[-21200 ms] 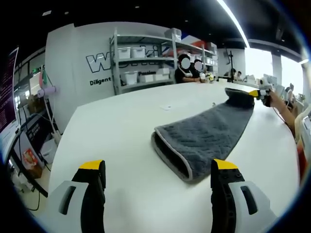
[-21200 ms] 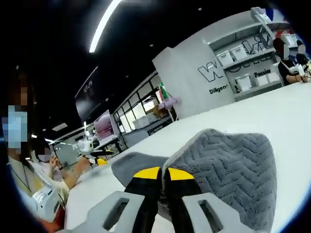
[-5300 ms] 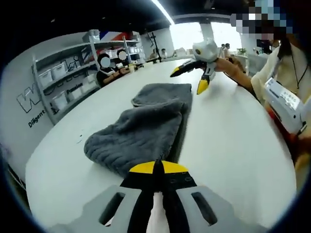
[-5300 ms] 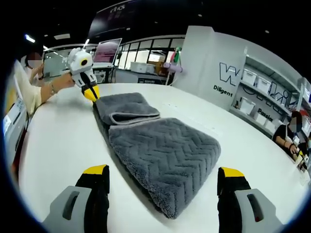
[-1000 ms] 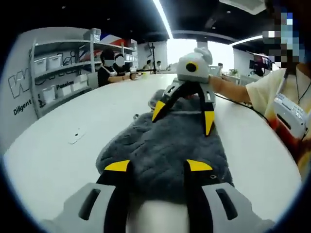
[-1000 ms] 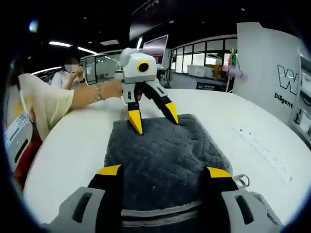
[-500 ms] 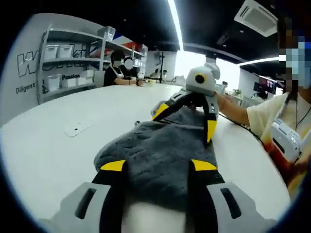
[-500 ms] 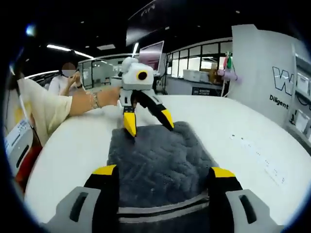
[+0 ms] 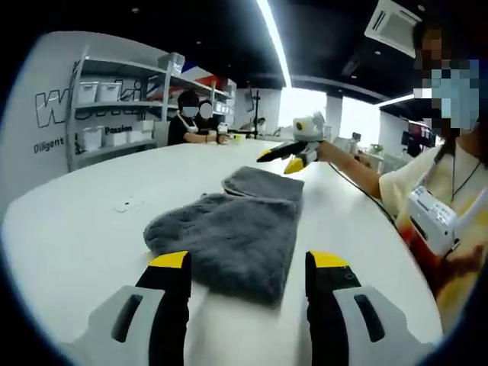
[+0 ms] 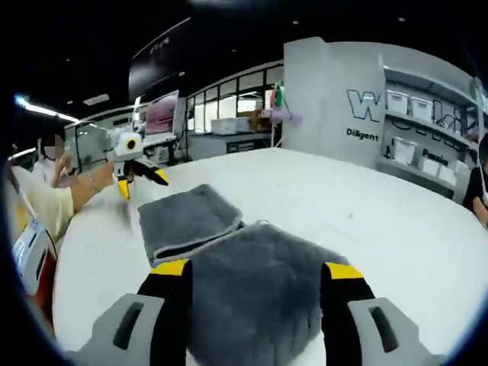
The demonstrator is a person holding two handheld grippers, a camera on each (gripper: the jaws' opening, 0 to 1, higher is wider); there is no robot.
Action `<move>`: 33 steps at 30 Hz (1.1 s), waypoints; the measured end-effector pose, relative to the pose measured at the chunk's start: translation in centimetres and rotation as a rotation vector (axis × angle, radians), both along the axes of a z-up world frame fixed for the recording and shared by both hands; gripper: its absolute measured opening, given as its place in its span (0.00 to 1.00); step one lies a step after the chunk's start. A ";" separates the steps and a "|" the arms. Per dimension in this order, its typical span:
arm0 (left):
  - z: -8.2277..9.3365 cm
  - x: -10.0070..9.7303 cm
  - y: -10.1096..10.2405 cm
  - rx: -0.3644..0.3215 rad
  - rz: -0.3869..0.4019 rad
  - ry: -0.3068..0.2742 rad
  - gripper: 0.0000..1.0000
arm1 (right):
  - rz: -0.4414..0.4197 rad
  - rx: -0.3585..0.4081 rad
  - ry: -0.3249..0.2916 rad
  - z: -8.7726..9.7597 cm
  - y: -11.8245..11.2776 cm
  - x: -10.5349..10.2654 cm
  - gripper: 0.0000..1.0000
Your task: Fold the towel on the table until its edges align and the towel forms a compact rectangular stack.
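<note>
Both our left tongs (image 9: pixel 246 263) and right tongs (image 10: pixel 255 273) gape wide, holding nothing; the grey plush folded towel (image 9: pixel 229 232) lies at twelve o'clock on the white round desk (image 9: pixel 69 229).

The dark grey plush towel (image 9: pixel 236 229) (image 10: pixel 252 290) has a faint chevron quilting in its pile and a lighter grey edge binding. The round glossy table (image 9: pixel 91 229) (image 10: pixel 343 198) under it is plain white. The left gripper (image 9: pixel 248 263) has light grey moulded bodies, black jaw arms and yellow tips. The right gripper (image 10: pixel 255 271) carries the same colours: grey bodies, black arms, yellow tips. The back wall (image 9: pixel 46 99) (image 10: pixel 328 99) is pale grey with dark lettering outlined in white. The metal shelving (image 9: pixel 114 107) is light grey and holds white bins. The person's sleeve (image 9: pixel 412 191) is pale yellow.
</note>
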State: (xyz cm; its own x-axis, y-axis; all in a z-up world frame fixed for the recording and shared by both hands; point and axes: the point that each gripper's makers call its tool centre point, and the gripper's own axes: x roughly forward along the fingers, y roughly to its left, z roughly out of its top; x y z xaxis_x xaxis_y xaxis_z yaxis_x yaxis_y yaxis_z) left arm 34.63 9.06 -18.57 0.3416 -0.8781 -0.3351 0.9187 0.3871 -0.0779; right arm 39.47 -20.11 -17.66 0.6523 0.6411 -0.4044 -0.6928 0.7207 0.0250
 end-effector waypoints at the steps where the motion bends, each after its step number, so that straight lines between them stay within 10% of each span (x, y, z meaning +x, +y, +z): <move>1: -0.1 -0.4 0.1 0.002 0.002 -0.003 0.60 | -0.025 0.010 0.013 -0.2 -0.8 -0.4 0.62; 10: 0.0 -2.3 1.0 -0.042 0.014 -0.007 0.60 | -0.186 0.133 0.139 -2.1 -4.9 -3.1 0.42; 26: 0.3 -2.5 1.4 -0.078 0.028 -0.022 0.59 | -0.221 0.309 0.430 -6.0 -4.0 -4.3 0.13; 33: 0.2 -2.7 1.3 -0.074 0.029 -0.024 0.58 | -0.224 0.342 0.449 -6.0 -4.2 -4.3 0.04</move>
State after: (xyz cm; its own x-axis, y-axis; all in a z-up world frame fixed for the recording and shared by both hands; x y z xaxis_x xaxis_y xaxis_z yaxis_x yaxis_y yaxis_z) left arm 31.97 10.36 -18.36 0.3745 -0.8896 -0.2614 0.9091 0.4077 -0.0851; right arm 35.21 -24.33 -23.69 0.5999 0.6501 -0.4664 -0.3933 0.7472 0.5357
